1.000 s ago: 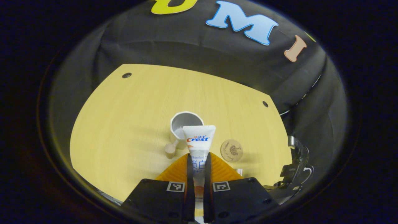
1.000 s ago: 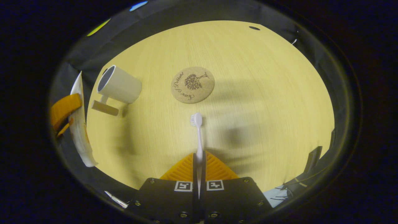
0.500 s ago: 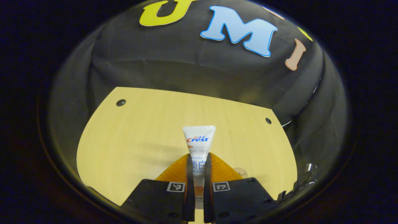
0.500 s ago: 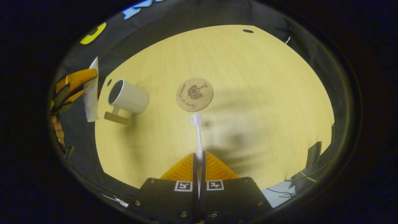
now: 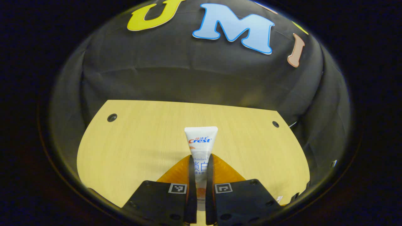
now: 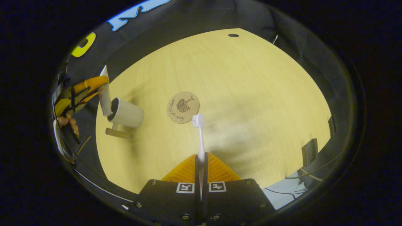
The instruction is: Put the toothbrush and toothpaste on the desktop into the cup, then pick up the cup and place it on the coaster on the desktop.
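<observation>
**Left gripper view: toothpaste clamped, its end at the cup's mouth**

In the left gripper view the left tool (image 5: 201,161) is closed on the toothpaste (image 5: 201,141) — both fingers press against the tube's sides, and its flat crimped end sticks out forward, above the wooden surface (image 5: 132,141). Behind the surface hangs the booth's black cloth wall (image 5: 188,78).

In the right gripper view the right tool (image 6: 201,160) is pinched tight on the handle of the toothbrush (image 6: 199,131), whose bristled head points away from the camera and shows just beside the edge of the round cork coaster (image 6: 183,107). The coaster lies flat on the surface with nothing on it. To its left stands the white cup (image 6: 127,113), its handle (image 6: 118,133) turned toward the camera. The left tool shows at the far left edge here, held by a hand (image 6: 69,122), with the tube pointing down so that its lower end is at the cup's mouth — whether it is inside the rim I cannot tell.
</observation>
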Motion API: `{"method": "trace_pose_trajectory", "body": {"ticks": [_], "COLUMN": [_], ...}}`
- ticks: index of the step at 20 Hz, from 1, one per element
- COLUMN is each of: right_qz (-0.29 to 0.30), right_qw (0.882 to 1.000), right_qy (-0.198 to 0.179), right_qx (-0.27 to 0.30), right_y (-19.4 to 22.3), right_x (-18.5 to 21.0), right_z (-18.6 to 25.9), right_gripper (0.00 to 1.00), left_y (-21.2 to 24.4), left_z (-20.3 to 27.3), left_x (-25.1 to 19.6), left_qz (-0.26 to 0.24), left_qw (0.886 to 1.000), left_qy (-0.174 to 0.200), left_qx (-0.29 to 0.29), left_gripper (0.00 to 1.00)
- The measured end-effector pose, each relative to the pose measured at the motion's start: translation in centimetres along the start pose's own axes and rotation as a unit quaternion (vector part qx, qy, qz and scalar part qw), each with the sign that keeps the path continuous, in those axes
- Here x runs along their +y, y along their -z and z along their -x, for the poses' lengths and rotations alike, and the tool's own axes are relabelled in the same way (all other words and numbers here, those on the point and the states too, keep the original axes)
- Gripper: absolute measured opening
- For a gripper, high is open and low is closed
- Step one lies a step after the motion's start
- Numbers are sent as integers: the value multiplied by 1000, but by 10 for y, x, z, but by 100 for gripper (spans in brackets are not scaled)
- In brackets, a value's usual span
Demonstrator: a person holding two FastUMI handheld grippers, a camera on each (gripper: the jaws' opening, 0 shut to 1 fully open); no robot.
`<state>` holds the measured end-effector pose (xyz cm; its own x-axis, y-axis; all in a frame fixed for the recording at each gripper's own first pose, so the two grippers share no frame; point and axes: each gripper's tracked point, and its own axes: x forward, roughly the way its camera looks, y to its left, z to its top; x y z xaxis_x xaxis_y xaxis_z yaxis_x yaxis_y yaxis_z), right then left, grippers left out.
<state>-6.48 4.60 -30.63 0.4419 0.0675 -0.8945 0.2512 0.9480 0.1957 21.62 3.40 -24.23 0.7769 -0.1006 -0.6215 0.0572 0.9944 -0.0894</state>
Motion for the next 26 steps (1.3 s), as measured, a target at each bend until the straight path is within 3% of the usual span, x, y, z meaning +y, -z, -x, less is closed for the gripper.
{"method": "trace_pose_trajectory", "body": {"ticks": [8, 14, 23, 25, 26], "right_qz": [-39, -37, -29, -29, -29], "right_qw": [999, 999, 1000, 999, 999], "right_qy": [16, 19, 3, -1, -3], "right_qx": [-9, -10, -11, -13, -13], "right_y": [-14, -17, -20, -21, -20], "right_x": [-24, -31, -26, -23, -22], "right_z": [7, 9, 11, 13, 12], "right_gripper": [2, 2, 2, 2, 2], "left_y": [5, 22, 42, 50, 52], "left_z": [-4, 1, 6, 12, 15], "left_x": [2, 3, 10, 9, 9], "left_qz": [-31, -38, -19, -14, -17], "left_qw": [997, 993, 995, 996, 996], "left_qy": [-10, -34, -36, -30, -34], "left_qx": [-74, -104, -87, -85, -86], "left_gripper": [18, 18, 37, 51, 52]}}
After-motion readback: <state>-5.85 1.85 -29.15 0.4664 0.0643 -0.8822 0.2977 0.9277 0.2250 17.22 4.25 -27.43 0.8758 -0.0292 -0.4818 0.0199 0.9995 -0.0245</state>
